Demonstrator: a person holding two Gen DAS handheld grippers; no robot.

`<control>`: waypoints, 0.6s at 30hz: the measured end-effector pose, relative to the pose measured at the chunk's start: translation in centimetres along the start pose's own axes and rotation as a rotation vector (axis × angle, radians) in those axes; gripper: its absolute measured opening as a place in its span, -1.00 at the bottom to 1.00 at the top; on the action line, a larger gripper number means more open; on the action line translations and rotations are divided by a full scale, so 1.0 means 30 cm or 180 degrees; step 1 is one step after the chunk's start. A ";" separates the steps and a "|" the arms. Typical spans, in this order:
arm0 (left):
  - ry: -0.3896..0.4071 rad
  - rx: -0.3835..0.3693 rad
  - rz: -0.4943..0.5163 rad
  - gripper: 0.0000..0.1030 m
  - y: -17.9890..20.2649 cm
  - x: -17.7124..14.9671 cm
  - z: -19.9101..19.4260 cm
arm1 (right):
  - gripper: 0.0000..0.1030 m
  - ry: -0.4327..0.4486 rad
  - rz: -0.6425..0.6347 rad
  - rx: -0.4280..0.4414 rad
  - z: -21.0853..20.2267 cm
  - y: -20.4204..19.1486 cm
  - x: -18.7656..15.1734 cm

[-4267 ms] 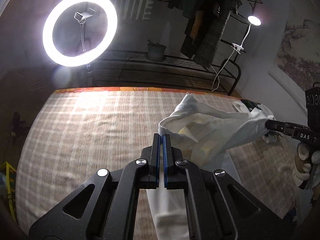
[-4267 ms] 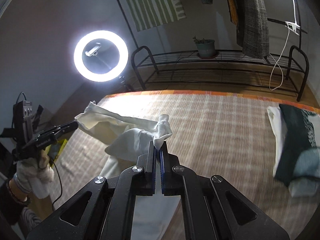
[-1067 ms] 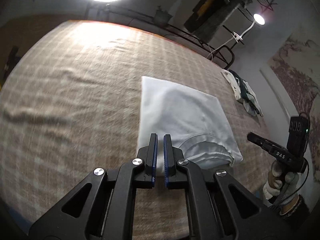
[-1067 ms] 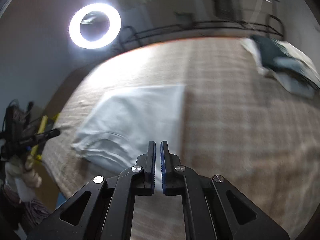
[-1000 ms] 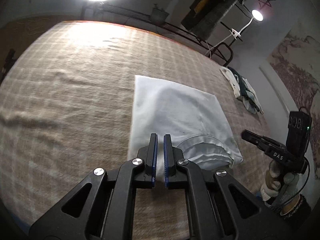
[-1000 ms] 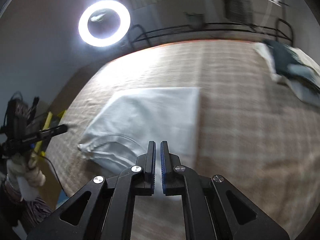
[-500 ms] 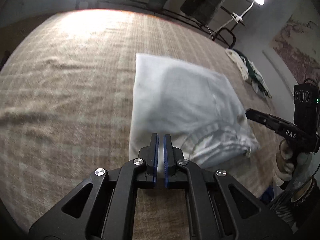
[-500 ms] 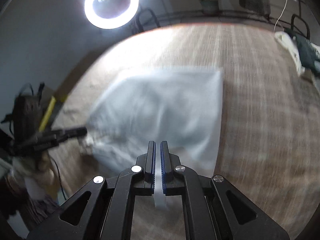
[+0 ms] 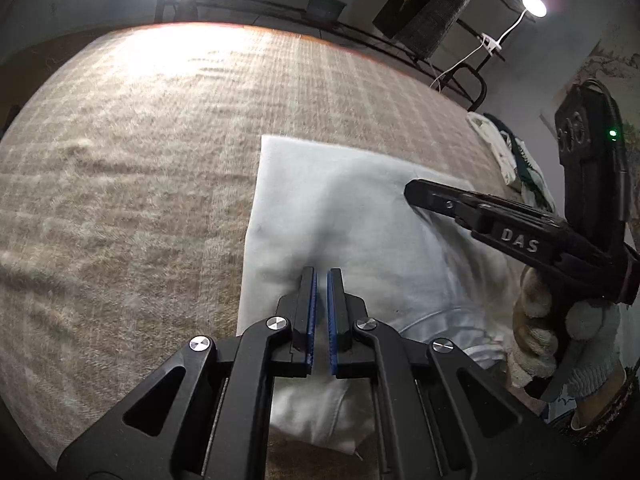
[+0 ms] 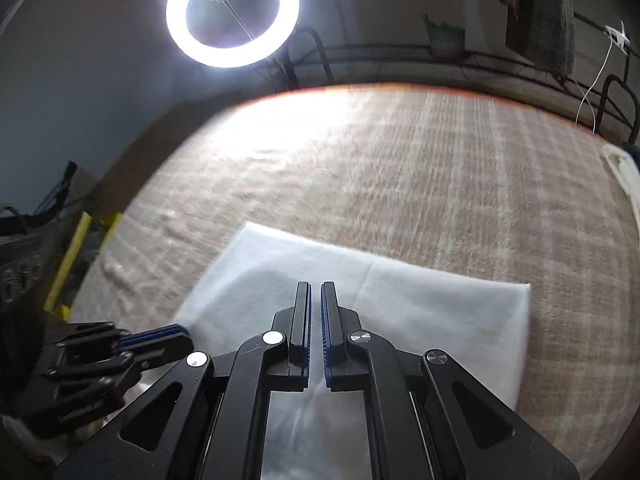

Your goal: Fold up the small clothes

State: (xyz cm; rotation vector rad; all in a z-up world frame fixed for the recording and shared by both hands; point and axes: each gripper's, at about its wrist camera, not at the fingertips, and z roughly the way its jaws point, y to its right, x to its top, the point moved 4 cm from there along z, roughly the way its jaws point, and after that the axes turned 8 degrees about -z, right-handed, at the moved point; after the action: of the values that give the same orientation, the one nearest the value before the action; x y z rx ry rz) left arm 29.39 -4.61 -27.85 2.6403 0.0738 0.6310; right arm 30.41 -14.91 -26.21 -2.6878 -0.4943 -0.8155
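A white folded garment [image 9: 352, 216] lies flat on the beige checked cloth [image 9: 140, 160]; it also shows in the right wrist view [image 10: 420, 300]. My left gripper [image 9: 321, 276] hovers over its near part, jaws almost closed and empty. My right gripper [image 10: 315, 288] is over the garment's near edge, jaws almost closed and empty. The right gripper also shows in the left wrist view [image 9: 412, 192], its tip over the garment's right side. The left gripper shows in the right wrist view [image 10: 176, 334] at the garment's left corner.
A pile of folded clothes [image 9: 516, 156] lies at the far right edge of the cloth. A ring light [image 10: 232, 12] and a metal rack [image 9: 360, 36] stand behind the surface. A yellow object [image 10: 72, 256] is off the left edge.
Earlier both grippers held the garment up in the air; it now lies folded on the cloth and both have let go. In the last second both grippers moved in over the garment.
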 end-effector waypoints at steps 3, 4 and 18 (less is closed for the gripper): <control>-0.0036 0.0029 0.0049 -0.96 -0.009 -0.014 0.012 | -0.93 -0.0107 -0.0009 0.0001 0.031 0.015 -0.031; -0.0038 0.0035 0.0053 -0.96 -0.010 -0.014 0.008 | -0.93 -0.0109 0.0010 0.0025 0.025 0.019 -0.032; -0.0004 0.0088 -0.0099 -0.96 -0.066 -0.012 -0.049 | -0.45 -0.0091 0.0634 -0.0291 -0.103 0.291 -0.108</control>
State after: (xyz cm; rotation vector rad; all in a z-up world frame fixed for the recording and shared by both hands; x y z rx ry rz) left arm 28.50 -2.28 -27.63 2.6608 0.1238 0.6225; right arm 29.91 -24.67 -27.12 -2.7788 -0.1948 -0.7608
